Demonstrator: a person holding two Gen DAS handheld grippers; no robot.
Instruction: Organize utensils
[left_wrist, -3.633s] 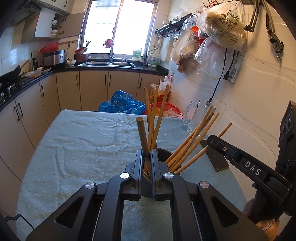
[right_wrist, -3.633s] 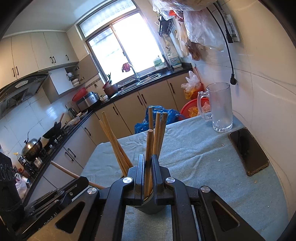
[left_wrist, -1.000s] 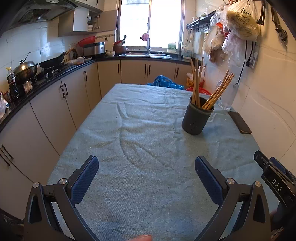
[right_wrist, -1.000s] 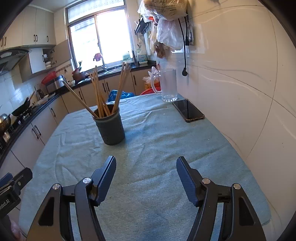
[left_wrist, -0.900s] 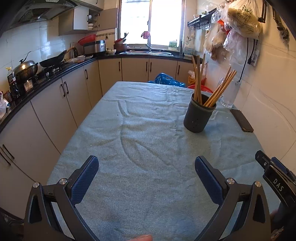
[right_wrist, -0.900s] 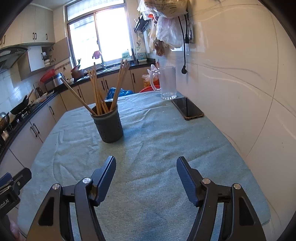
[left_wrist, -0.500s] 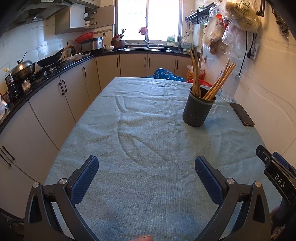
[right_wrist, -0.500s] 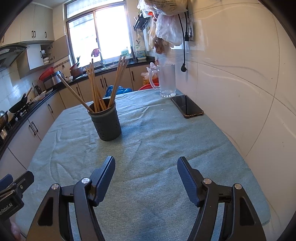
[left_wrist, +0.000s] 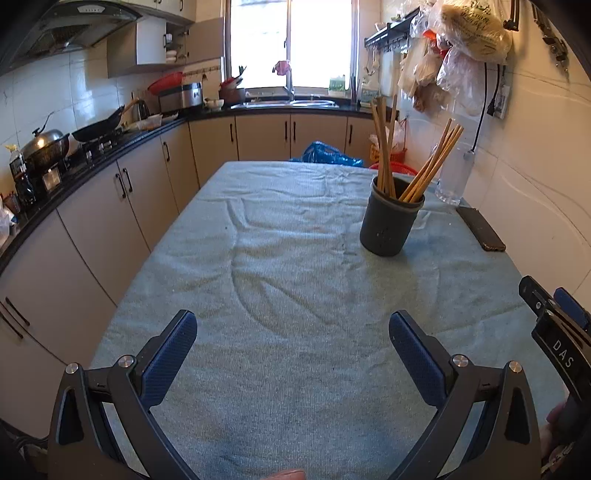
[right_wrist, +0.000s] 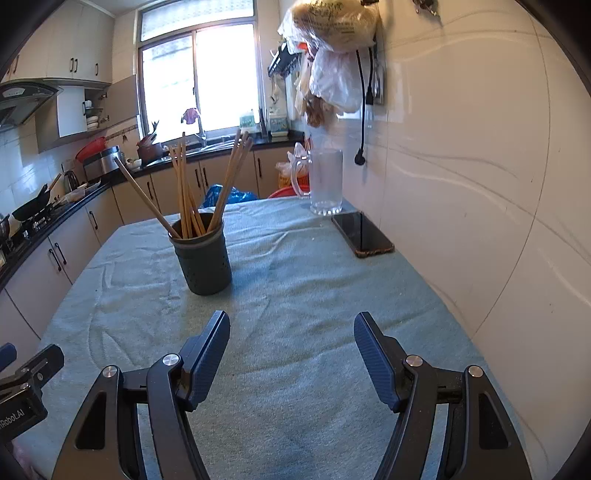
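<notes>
A dark grey utensil holder (left_wrist: 388, 225) stands upright on the green-clothed table (left_wrist: 280, 295), right of the middle; it also shows in the right wrist view (right_wrist: 202, 256). Several wooden chopsticks (left_wrist: 384, 147) stand in it, fanned out, also seen in the right wrist view (right_wrist: 184, 188). My left gripper (left_wrist: 291, 332) is open and empty, low over the near part of the table, well short of the holder. My right gripper (right_wrist: 291, 332) is open and empty, near the table's front, to the right of the holder.
A black phone (right_wrist: 362, 234) lies by the right wall. A clear glass mug (right_wrist: 325, 181) stands behind it. Kitchen cabinets (left_wrist: 110, 206) and a stove counter run along the left. Plastic bags (right_wrist: 332, 44) hang on the wall above.
Both grippers were shut on chopsticks at the holder 3.6 s ago; now they are open and drawn back. Over the last second they hardly moved.
</notes>
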